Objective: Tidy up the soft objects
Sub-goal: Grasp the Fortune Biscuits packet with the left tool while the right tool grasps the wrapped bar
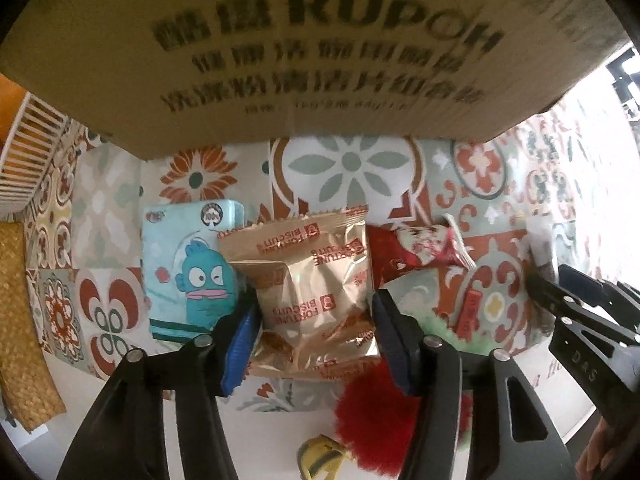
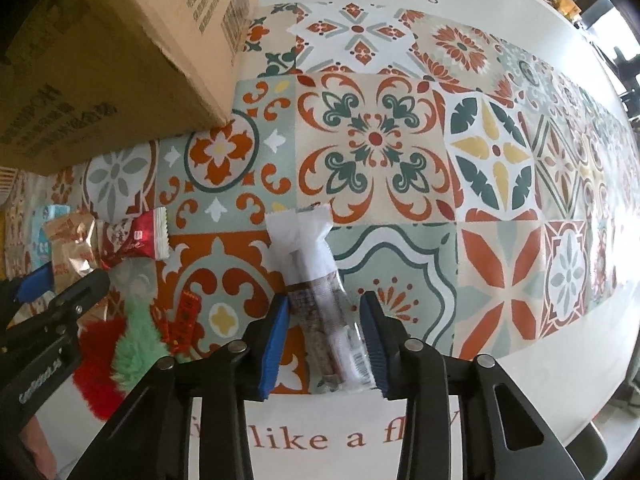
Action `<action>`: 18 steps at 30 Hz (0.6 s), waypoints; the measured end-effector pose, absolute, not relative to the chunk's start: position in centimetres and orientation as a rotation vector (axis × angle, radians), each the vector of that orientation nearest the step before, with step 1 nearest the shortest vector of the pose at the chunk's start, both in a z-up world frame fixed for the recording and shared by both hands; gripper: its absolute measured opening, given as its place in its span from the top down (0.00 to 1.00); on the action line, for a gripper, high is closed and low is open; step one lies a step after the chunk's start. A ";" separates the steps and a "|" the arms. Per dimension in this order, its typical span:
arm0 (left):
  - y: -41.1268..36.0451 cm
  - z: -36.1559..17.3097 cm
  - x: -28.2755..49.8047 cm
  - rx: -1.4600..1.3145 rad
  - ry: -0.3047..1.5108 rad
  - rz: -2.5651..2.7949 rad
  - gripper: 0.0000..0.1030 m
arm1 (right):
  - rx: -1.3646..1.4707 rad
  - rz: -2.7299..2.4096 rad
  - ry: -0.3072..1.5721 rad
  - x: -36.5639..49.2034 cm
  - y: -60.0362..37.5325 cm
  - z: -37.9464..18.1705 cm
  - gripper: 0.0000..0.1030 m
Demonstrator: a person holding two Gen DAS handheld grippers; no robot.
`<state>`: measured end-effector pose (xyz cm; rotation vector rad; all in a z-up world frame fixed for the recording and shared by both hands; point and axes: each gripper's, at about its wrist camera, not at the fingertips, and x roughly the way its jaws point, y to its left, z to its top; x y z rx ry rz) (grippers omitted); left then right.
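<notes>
In the left wrist view my left gripper (image 1: 314,312) is open, its blue pads on either side of a gold Fortune Biscuits packet (image 1: 316,280) on the patterned tablecloth. A light blue tissue pack with a cartoon fish (image 1: 188,268) lies to its left, a red snack packet (image 1: 416,252) to its right, and a red fluffy toy (image 1: 372,420) below. In the right wrist view my right gripper (image 2: 326,320) is open around a long clear and white snack packet (image 2: 320,280). The red and green fluffy toy (image 2: 120,348) and the red packet (image 2: 136,240) lie to the left.
A big cardboard box (image 1: 300,48) stands close behind the packets and also shows in the right wrist view (image 2: 112,52). A white slatted basket (image 1: 28,152) and a woven mat (image 1: 24,320) sit at the left. A yellow and black object (image 1: 320,456) lies near the table's front edge.
</notes>
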<state>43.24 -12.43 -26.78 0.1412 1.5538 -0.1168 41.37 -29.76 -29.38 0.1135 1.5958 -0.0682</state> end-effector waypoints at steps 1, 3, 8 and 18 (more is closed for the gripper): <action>-12.4 -27.2 43.2 0.135 1.561 -0.115 0.48 | 0.114 -0.070 1.593 41.3 -29.6 -29.3 0.66; -12.5 -27.4 43.2 0.136 1.553 -0.108 0.48 | 0.112 -0.071 1.588 41.2 -29.3 -29.2 0.66; -12.8 -28.1 43.6 0.136 1.536 -0.112 0.51 | 0.111 -0.069 1.584 41.5 -28.5 -28.9 0.70; -11.5 -25.4 42.8 0.148 1.494 -0.163 0.55 | 0.129 -0.042 1.558 40.6 -27.3 -27.8 0.74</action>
